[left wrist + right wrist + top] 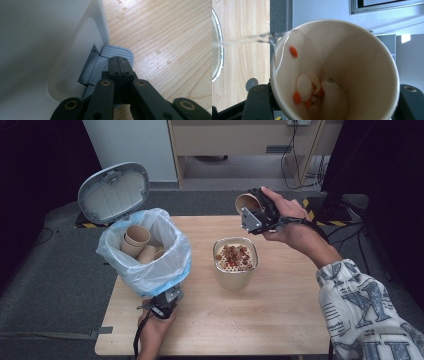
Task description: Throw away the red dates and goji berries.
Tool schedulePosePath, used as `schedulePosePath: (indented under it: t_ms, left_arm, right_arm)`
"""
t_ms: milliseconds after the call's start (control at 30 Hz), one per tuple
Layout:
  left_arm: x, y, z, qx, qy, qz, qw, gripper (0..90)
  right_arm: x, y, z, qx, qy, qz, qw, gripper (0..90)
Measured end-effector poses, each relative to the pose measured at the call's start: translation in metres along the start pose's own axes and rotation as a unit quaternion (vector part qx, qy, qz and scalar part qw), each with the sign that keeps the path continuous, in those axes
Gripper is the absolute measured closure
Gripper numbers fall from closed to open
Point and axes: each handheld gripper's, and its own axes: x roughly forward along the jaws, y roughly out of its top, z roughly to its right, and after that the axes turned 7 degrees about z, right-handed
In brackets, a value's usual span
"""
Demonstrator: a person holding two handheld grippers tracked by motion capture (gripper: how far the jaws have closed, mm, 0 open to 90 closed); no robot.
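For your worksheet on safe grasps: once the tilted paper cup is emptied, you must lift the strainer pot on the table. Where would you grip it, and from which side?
Grip the strainer pot across its smooth side wall, below the rim, coming in level from the right, where the table is bare. Its perforated top is heaped with wet bits, so a grasp from above would disturb them, and the bin crowds its left. The right claw is shut on the paper cup.

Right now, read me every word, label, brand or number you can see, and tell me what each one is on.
No text reads clearly.
White patterned sleeve: large letter-like print, one resembling "X", the rest too blurred to read.
Brown paper cup in the right gripper: no printing shows.
White plastic pedal bin with blue liner bag: no label shows.
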Motion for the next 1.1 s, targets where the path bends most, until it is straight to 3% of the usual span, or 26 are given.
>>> schedulePosePath:
  t_ms: [767,933,1100]
  left_arm:
    - [0.0001,0.0000,0.0001,0.000,0.001,0.001,1.0000,89.6]
    - [0.0001,0.0000,0.0000,0.001,0.000,0.000,1.0000,89.6]
    - [0.0000,0.0001,0.0000,0.001,0.000,-0.001,1.0000,89.6]
  right_arm:
    - [0.0001,0.0018,0.0019,-0.009,-0.005,-0.003,0.9999,32.8]
    - [-0.0016,0.0035,0.0039,-0.026,-0.013,-0.006,0.9996,32.8]
    - [-0.0013,0.0058,0.0008,-0.066,-0.016,-0.017,0.9976,32.8]
